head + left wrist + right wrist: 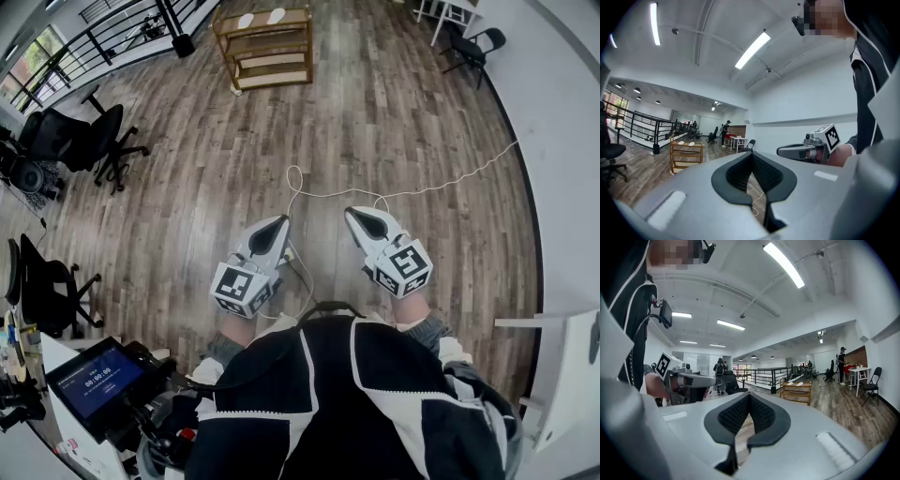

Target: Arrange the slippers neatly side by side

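Two white slippers point(246, 21) point(277, 16) lie on the top of a wooden shelf point(267, 58) far across the room. The slippers point(680, 143) show small in the left gripper view, and in the right gripper view the slippers point(790, 383) are just as distant. My left gripper point(277, 225) and right gripper point(361, 217) are held side by side in front of my body, well above the floor. Both point toward the shelf. The left gripper point(751, 157) is shut with nothing between its pads, and so is the right gripper point(749, 397).
A white cable point(403, 192) trails over the wood floor between me and the shelf. Black office chairs point(89, 141) stand at the left by a railing point(112, 42). A folding chair point(473, 47) is at the back right. A screen point(94, 380) sits near my left side.
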